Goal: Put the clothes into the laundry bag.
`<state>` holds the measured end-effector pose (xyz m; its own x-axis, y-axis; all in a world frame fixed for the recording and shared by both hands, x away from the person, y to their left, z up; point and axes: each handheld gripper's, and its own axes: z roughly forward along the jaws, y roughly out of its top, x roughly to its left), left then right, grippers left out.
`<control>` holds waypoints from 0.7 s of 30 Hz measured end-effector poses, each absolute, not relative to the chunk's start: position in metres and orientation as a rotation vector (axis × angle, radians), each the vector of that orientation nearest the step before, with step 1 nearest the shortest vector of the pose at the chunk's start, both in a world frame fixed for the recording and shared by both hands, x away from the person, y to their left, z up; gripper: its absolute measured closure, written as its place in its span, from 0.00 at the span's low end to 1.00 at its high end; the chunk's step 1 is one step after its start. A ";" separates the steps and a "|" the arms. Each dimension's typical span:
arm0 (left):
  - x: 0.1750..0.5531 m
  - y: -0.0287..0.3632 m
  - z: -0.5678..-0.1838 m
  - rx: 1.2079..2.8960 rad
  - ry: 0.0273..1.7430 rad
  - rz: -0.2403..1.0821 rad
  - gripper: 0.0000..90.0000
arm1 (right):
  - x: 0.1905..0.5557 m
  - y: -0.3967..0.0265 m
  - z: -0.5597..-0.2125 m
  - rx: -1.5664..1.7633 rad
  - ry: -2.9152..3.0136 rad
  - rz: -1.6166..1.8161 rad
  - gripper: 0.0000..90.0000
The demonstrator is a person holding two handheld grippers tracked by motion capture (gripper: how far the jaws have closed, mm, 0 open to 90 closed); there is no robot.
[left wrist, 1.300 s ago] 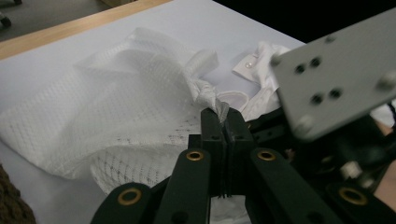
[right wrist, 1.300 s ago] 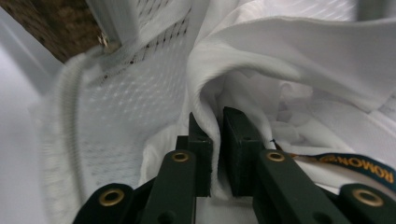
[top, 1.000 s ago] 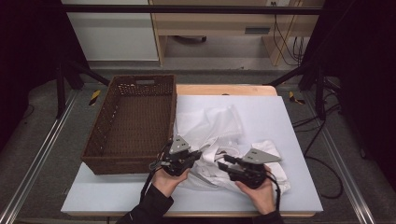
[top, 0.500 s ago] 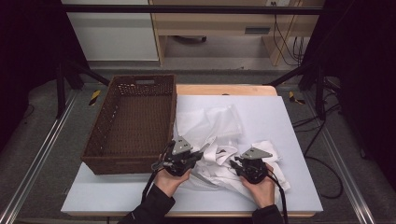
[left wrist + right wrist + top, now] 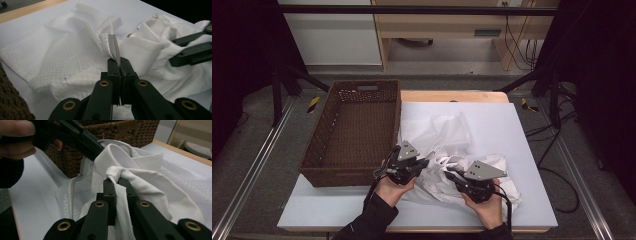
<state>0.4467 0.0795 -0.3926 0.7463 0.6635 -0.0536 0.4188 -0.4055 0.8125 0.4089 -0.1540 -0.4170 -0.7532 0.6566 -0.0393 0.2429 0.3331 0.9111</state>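
- Left gripper: black body, grey 3-cornered plate on top, black cable trailing.
- Right gripper: same build w/ grey plate.
- Fingers: flat black bars, brass-coloured rivets at pivots.
- Person: dark long sleeves.

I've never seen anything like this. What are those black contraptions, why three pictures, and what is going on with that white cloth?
A person holds two hand-operated clamps. The left gripper and the right gripper each carry a camera; a third camera looks down from above. That gives one overview and two close-ups along the black jaws. On the white table lie a crumpled white garment and, beside it, a brown wicker basket. The left gripper is shut on a seam of the garment; the right gripper's jaws have just been closing and now pinch a fold of it.
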 end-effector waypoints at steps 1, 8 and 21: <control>0.447 0.080 -0.393 2.057 0.815 0.352 0.98 | 0.413 -0.151 -0.419 0.799 2.211 1.397 0.95; 0.447 0.077 -0.383 2.020 0.798 0.361 0.98 | 0.437 -0.125 -0.451 0.876 2.339 1.277 0.96; 0.441 0.080 -0.406 2.005 0.809 0.312 0.98 | 0.433 -0.136 -0.457 0.956 2.292 1.389 0.66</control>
<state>0.4412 0.0805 -0.4062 0.7518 0.6524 -0.0963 0.4188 -0.3595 0.8339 0.4333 -0.1361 -0.4571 -0.7358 0.6717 0.0857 0.3869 0.3133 0.8673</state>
